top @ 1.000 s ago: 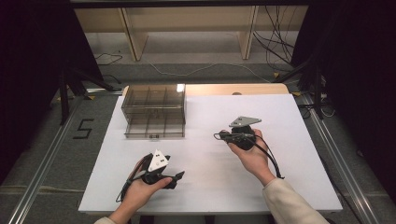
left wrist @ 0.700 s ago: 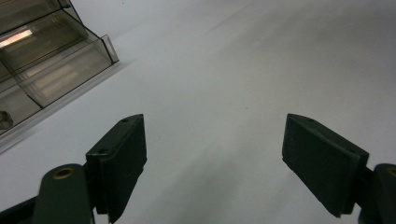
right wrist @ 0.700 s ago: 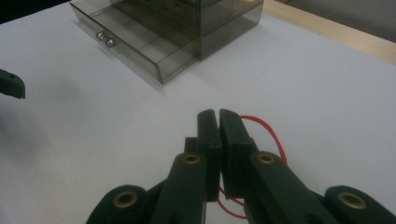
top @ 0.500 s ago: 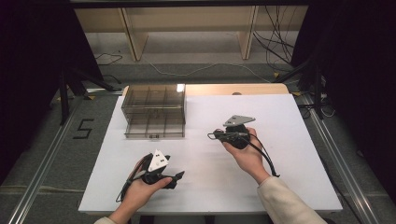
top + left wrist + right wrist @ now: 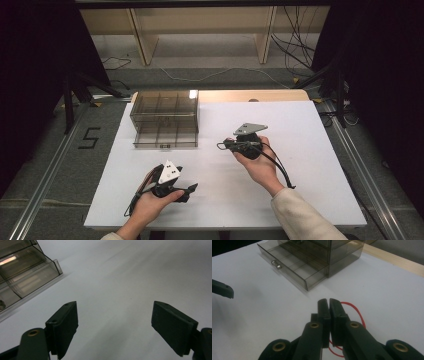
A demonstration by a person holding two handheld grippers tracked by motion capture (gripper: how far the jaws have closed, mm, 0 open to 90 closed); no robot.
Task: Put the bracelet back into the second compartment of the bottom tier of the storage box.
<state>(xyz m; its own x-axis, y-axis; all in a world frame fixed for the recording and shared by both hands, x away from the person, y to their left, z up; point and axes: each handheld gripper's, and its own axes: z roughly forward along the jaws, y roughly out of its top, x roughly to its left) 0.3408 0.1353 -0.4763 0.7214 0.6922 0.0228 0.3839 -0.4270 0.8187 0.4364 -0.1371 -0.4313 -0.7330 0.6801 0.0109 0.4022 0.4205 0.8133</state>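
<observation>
The right gripper (image 5: 329,305) is held above the middle of the white table (image 5: 310,150), its two black jaws pressed together on a thin red loop of wire (image 5: 354,308) that curves out past their right side, and it points toward the smoky clear plastic drawer box (image 5: 165,119) at the far left of the table. The left gripper (image 5: 115,325), held low near the front edge, has its jaws spread wide with nothing between them. The box's bottom drawer (image 5: 292,267) is pulled out toward the grippers.
</observation>
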